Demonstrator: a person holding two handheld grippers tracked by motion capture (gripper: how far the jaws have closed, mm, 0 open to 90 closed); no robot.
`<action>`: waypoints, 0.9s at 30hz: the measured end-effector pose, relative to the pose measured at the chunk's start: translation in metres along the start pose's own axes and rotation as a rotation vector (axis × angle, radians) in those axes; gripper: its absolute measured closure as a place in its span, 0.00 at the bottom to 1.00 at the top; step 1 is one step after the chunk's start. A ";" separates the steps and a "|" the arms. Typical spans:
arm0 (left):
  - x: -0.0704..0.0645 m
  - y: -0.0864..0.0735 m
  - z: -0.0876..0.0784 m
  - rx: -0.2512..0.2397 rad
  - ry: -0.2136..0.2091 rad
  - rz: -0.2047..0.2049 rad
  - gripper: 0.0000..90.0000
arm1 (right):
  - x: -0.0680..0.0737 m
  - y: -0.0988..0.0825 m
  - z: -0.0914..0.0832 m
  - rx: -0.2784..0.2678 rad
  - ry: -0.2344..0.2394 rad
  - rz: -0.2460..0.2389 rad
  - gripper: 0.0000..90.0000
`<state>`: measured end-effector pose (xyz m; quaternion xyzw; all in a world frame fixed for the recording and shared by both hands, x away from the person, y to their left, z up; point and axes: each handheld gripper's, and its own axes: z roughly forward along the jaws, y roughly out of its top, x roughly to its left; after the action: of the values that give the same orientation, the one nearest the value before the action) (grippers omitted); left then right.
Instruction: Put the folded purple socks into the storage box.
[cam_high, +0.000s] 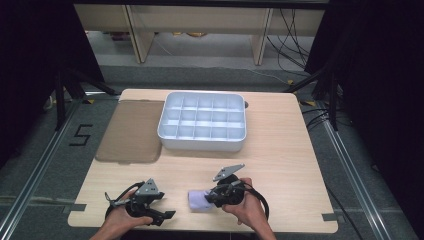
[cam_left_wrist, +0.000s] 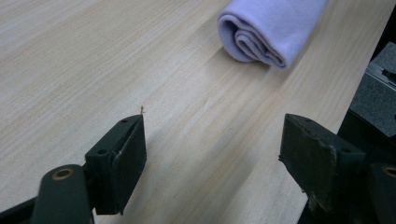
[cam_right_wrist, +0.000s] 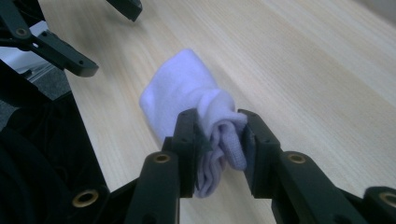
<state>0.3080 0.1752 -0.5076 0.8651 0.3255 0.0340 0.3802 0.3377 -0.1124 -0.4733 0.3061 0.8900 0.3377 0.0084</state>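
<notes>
The rolled lilac cloth (cam_high: 200, 200) lay near the table's (cam_high: 280, 165) near edge, right of centre. The right gripper (cam_right_wrist: 219, 144) had both jaws pinched on one bunched end, plain in its own view; from above, the contact looked blurred, perhaps hidden by the hand. The left gripper (cam_left_wrist: 212, 149), jaws wide apart over bare wood, held nothing, with the cloth's spiral end beyond.

Pale lilac rolled cloth (cam_right_wrist: 187, 88) lying on table.
</notes>
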 end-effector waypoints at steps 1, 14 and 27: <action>0.001 0.000 -0.001 0.016 0.000 0.023 0.24 | 0.003 0.001 -0.003 0.013 -0.018 0.041 0.78; 0.006 0.000 -0.007 -0.006 0.015 0.036 0.24 | 0.001 0.017 -0.031 0.008 -0.048 0.011 0.78; 0.005 0.000 -0.006 -0.024 0.001 -0.006 0.24 | -0.015 0.038 -0.061 0.035 -0.121 0.021 0.78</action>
<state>0.3099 0.1817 -0.5047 0.8595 0.3279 0.0370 0.3904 0.3570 -0.1350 -0.4061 0.3353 0.8905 0.3029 0.0533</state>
